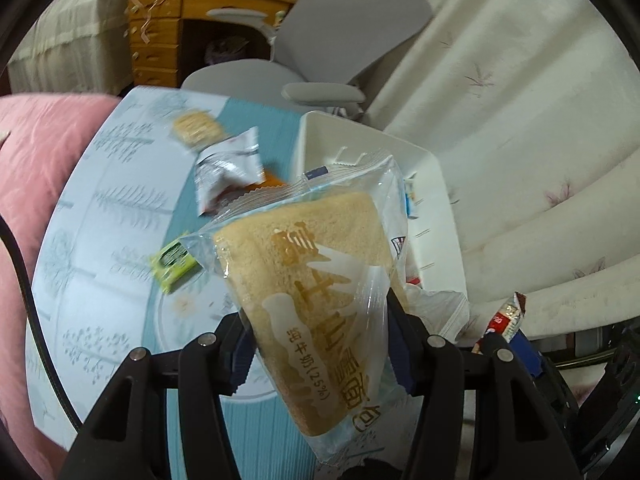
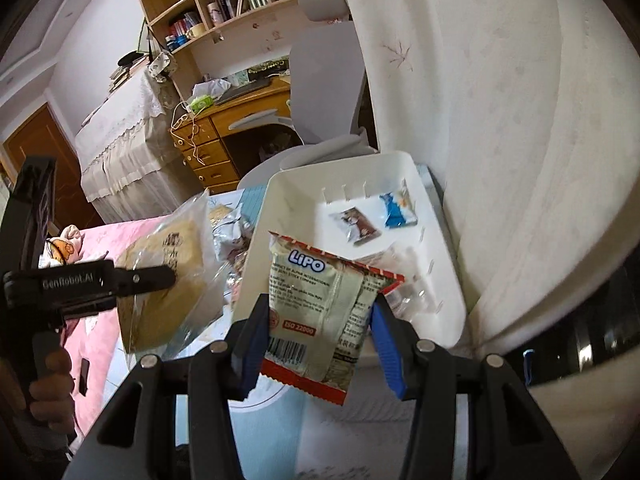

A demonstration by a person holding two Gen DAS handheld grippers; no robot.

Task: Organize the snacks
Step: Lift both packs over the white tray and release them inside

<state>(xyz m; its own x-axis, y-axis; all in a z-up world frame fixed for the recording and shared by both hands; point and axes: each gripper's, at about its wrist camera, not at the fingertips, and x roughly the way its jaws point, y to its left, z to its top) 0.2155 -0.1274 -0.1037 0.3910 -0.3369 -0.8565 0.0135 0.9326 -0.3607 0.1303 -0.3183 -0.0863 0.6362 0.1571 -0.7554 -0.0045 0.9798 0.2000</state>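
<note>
My left gripper [image 1: 320,328] is shut on a clear-wrapped bread pack [image 1: 316,280] and holds it in the air above the table, just left of the white bin [image 1: 400,148]. The right wrist view shows that gripper [image 2: 160,276] and the bread pack [image 2: 168,276] at the left. My right gripper [image 2: 316,316] is shut on a red-edged Lipo snack pack [image 2: 320,300], held over the near rim of the white bin [image 2: 280,184]. Inside the bin lie a brown packet [image 2: 356,224] and a blue packet [image 2: 396,208].
On the light blue tablecloth [image 1: 100,200] lie a green packet [image 1: 172,260], a silver packet [image 1: 228,172] and a round cracker pack [image 1: 196,128]. A grey chair [image 1: 320,52] and wooden desk [image 1: 160,40] stand behind. A pink quilt [image 1: 36,152] lies left; a white curtain [image 1: 520,120] hangs right.
</note>
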